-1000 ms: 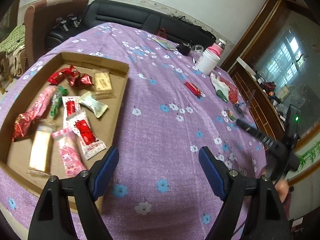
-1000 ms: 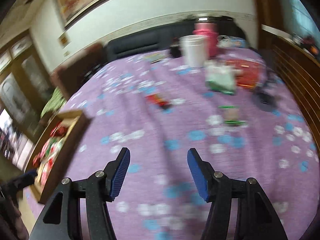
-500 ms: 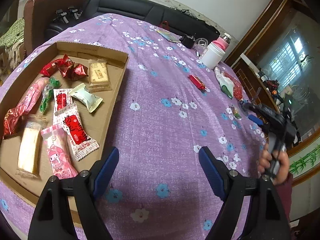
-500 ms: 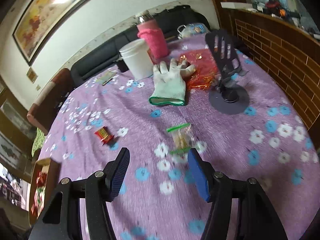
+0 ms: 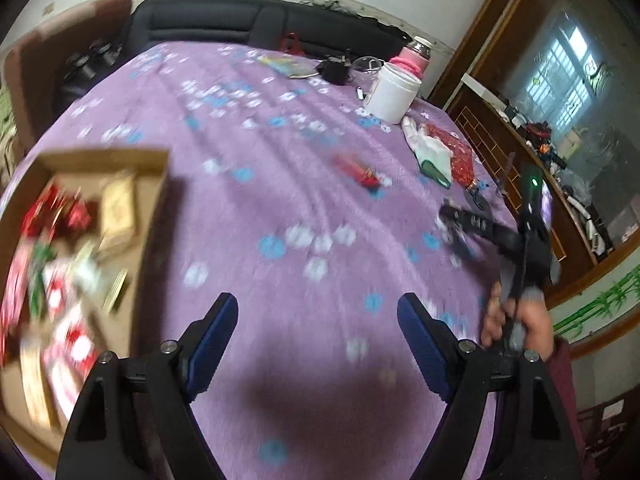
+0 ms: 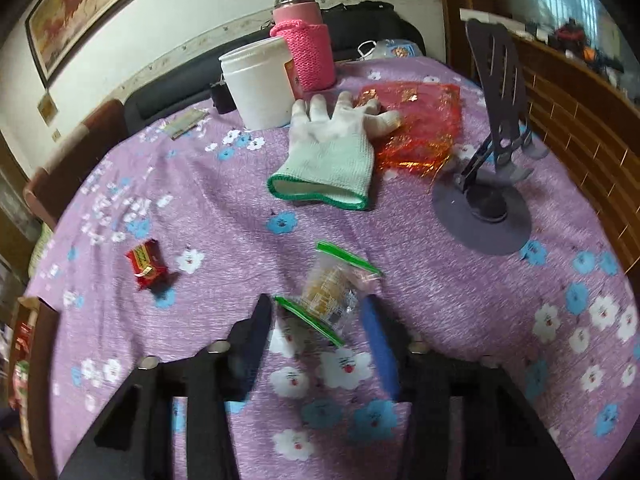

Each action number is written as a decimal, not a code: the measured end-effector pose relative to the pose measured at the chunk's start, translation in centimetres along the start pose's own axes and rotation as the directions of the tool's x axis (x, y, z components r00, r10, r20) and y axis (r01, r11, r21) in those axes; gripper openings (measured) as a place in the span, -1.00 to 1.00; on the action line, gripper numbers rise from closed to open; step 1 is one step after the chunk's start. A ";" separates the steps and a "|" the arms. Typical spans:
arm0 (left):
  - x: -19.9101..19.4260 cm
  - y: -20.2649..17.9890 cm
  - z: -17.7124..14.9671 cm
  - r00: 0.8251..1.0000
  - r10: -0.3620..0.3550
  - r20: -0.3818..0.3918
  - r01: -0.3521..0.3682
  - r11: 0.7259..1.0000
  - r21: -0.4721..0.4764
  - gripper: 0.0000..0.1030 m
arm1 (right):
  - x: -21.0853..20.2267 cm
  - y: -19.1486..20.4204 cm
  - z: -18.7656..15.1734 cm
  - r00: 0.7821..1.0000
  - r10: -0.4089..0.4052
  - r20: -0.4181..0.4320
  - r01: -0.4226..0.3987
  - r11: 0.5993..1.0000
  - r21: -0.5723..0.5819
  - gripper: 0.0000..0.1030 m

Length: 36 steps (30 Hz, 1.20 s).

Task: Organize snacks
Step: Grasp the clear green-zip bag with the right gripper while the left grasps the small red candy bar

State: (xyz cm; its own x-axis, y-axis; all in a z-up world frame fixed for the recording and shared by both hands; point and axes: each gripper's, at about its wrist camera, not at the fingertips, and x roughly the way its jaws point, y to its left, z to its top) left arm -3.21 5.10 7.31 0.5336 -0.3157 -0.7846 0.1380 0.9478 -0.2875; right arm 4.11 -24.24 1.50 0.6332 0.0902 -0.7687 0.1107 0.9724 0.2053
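Note:
A clear snack packet with green ends (image 6: 330,294) lies on the purple flowered tablecloth between the open jaws of my right gripper (image 6: 316,312), which straddles it without gripping. A small red snack (image 6: 146,263) lies to its left; it also shows in the left wrist view (image 5: 358,172). A cardboard tray (image 5: 148,160) holding several wrapped snacks sits at the left. My left gripper (image 5: 318,320) is open and empty over bare cloth to the right of the tray. The right gripper (image 5: 460,220) also shows in the left wrist view, held by a hand.
A white glove (image 6: 332,156), a red foil bag (image 6: 424,128), a white tub (image 6: 260,80), a pink flask (image 6: 306,52) and a dark phone stand (image 6: 488,184) stand at the far side. A black sofa (image 5: 248,24) is behind the table.
My right gripper has moved forward and down so that its jaws straddle the green-ended packet. My left gripper has swung right, so the tray now sits further left in its view.

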 end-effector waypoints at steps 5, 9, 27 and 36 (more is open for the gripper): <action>5.4 -1.6 4.8 0.999 -0.015 -0.049 0.014 1.000 -0.012 0.57 | -0.1 -0.9 0.1 0.999 0.039 -0.011 -0.038 0.998 0.043 -0.18; 9.8 -2.3 7.8 0.995 -0.024 -0.095 0.020 0.999 -0.047 0.57 | -0.1 -1.2 0.2 0.998 0.056 -0.025 -0.055 0.997 0.048 -0.18; 19.6 -6.4 12.2 0.987 0.098 -0.125 -0.094 0.995 0.040 0.57 | 0.1 -1.2 0.5 0.997 0.060 -0.055 -0.057 0.996 0.065 -0.17; 19.4 -6.7 12.1 0.973 0.208 -0.098 -0.191 0.969 0.155 -0.51 | 0.1 -1.0 0.4 0.998 0.047 -0.048 -0.045 0.998 0.048 -0.18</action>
State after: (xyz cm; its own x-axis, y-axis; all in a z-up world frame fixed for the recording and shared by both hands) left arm 16.33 -6.86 0.65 0.4666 -0.1148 -0.8770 0.1607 0.9860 -0.0436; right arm 4.33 -25.26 1.48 0.6000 0.1460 -0.7865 0.1190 0.9560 0.2682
